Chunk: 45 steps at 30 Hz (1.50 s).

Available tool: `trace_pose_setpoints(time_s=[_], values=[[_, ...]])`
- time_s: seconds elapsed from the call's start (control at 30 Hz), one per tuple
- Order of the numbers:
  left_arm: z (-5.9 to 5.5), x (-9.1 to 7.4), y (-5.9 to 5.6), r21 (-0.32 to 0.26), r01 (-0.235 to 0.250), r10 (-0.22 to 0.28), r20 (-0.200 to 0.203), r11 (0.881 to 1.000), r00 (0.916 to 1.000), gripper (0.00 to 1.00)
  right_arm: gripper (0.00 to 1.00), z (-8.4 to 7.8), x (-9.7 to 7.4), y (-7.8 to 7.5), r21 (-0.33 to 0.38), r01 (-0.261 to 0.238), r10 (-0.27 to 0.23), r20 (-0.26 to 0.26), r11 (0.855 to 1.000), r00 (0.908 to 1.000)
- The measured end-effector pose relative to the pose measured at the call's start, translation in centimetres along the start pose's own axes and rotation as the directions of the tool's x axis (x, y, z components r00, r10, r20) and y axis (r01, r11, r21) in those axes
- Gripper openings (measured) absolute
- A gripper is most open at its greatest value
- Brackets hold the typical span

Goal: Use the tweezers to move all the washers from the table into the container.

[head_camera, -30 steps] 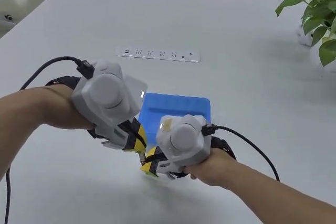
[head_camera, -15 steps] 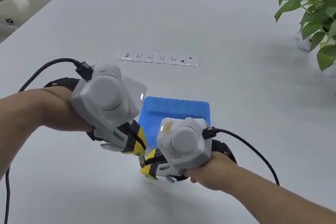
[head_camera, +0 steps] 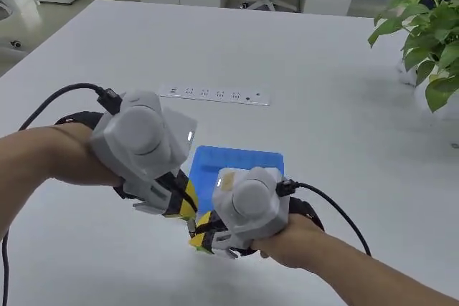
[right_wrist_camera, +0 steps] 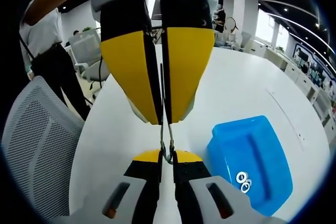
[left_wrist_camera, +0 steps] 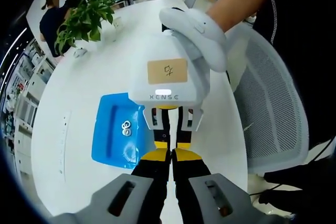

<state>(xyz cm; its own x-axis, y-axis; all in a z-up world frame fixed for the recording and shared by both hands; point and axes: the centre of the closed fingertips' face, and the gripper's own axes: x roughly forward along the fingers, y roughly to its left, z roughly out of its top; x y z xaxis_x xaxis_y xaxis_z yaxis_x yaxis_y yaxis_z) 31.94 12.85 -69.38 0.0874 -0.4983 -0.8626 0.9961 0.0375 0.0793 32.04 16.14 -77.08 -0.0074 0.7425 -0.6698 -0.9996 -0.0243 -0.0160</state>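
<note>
White table (head_camera: pixel 337 112) carried a blue container (head_camera: pixel 244 163) near its front edge. A power strip (head_camera: pixel 215 94) lay beyond it and a potted plant (head_camera: pixel 423 34) stood at the far right. In the head view the left gripper (head_camera: pixel 185 204) and the right gripper (head_camera: pixel 202 226) met tip to tip just in front of the container. Jaw opening could not be judged from that angle.

Left gripper view: the left gripper (left_wrist_camera: pixel 169 157) had its yellow-tipped jaws closed to a hairline gap, clamped on the thin metal tweezers (left_wrist_camera: pixel 166 137). The right gripper (left_wrist_camera: pixel 171 128) faced it head-on, jaws likewise closed on the same tweezers. The container (left_wrist_camera: pixel 107 135) lay to the left of both grippers, with washers (left_wrist_camera: pixel 126 128) inside it. A mesh chair (left_wrist_camera: pixel 268 114) stood at the right.

Right gripper view: the right gripper (right_wrist_camera: pixel 167 157) pinched the lower end of the tweezers (right_wrist_camera: pixel 166 139), jaws nearly touching. The left gripper (right_wrist_camera: pixel 163 120) occupied the top of the view, jaws closed on the upper part of the tweezers. The container (right_wrist_camera: pixel 257 150) sat at lower right, just beside the grippers, with the washers (right_wrist_camera: pixel 243 179) on its floor.
</note>
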Motion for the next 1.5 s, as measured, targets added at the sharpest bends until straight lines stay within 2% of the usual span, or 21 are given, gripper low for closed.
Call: trace_pose_setpoints(time_s=[0.4, 0.73, 1.17, 1.5], values=[[1.1, -1.5, 0.6, 0.019, -0.022, 0.022, 0.002, 1.0, 0.9998, 0.05, 0.09, 1.2, -1.4, -0.8, -0.022, 0.023, -0.023, 0.003, 0.999, 0.9997], [2.2, -2.4, 1.8, 0.047, -0.049, 0.049, 0.005, 0.998, 0.9988, 0.05, 0.09, 2.1, -2.7, -2.3, -0.037, 0.056, -0.055, 0.011, 0.998, 0.9984], [3.6, -2.6, 4.3, 0.08, -0.06, 0.059, 0.013, 0.995, 0.9982, 0.05, 0.09, 2.1, -4.2, -4.9, -0.039, 0.095, -0.095, 0.009, 0.995, 0.9955], [4.0, -2.1, 6.2, 0.094, -0.067, 0.065, 0.029, 0.993, 0.9975, 0.05, 0.09, 1.5, -4.6, -7.0, -0.033, 0.119, -0.119, 0.01, 0.992, 0.9929]])
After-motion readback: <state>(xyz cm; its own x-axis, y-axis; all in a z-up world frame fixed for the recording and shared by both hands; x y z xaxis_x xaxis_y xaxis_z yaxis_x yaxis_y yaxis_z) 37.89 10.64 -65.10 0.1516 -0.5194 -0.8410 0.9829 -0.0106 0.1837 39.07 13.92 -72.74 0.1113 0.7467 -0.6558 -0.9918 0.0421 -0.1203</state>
